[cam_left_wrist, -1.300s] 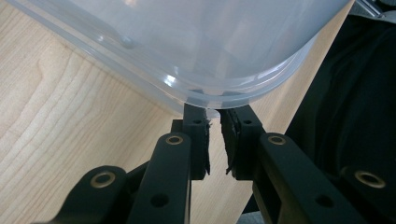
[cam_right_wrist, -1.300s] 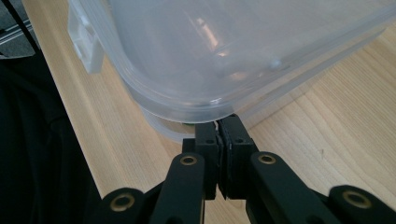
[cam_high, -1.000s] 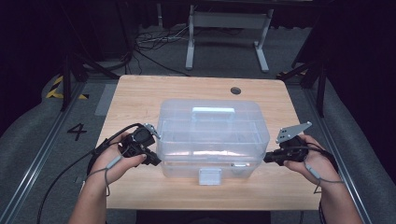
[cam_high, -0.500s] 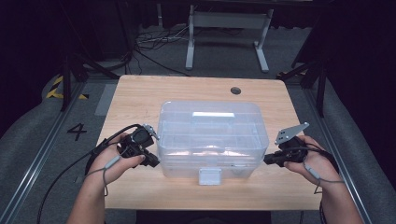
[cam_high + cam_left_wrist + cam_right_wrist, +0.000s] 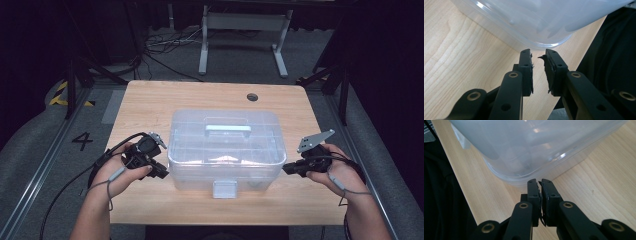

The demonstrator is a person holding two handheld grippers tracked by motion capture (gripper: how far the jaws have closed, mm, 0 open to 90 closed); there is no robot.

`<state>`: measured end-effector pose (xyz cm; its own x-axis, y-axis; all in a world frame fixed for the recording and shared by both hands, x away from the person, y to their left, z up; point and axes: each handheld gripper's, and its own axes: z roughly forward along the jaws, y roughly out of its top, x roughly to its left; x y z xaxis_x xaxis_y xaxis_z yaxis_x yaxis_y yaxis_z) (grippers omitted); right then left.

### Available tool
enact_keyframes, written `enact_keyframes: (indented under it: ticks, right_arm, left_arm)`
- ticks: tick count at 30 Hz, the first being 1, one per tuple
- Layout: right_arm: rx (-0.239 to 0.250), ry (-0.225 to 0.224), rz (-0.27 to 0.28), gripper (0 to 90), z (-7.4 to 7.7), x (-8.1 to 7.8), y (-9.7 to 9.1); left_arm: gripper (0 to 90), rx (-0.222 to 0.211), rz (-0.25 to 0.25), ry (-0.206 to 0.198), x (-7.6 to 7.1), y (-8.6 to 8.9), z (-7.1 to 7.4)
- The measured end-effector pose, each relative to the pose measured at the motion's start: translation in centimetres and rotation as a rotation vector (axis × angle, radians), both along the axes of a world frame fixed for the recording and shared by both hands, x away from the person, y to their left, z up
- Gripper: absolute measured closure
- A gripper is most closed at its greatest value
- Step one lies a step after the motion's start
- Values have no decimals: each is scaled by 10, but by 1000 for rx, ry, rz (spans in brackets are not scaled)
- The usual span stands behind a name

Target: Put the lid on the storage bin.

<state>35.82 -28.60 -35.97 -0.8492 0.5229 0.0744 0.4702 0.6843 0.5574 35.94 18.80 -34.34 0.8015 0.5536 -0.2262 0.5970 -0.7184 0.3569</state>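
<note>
A clear plastic box (image 5: pixel 227 150) with a lid, a pale handle (image 5: pixel 227 129) and a front latch (image 5: pixel 224 189) stands mid-table. My left gripper (image 5: pixel 161 172) sits at the box's left end, low by its base. In the left gripper view, the left gripper (image 5: pixel 538 53) has a small gap between its jaws, which have just been opening with nothing between them; the tips lie just short of the box's rounded bottom corner (image 5: pixel 536 22). My right gripper (image 5: pixel 287 169) is at the box's right end. Seen up close, the right gripper (image 5: pixel 539 182) is shut, its tips near the box wall (image 5: pixel 524 145).
The wooden table (image 5: pixel 200 95) has a round cable hole (image 5: pixel 252 97) at the back right. Behind it on the floor are a metal stand (image 5: pixel 243 22) and loose cables (image 5: pixel 160 50). The front edge runs close under both hands.
</note>
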Motion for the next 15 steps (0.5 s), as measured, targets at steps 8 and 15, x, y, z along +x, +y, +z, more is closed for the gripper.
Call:
enact_keyframes:
  ticks: [8, 15]
  right_arm:
    - [62, -60, -40, 823, 12, 3, -11]
    - [208, -193, -124, 701, 24, 7, -24]
  left_arm:
    - [720, -58, 74, -56, -1, 16, 7]
    - [641, -111, 157, -126, 2, 29, 12]
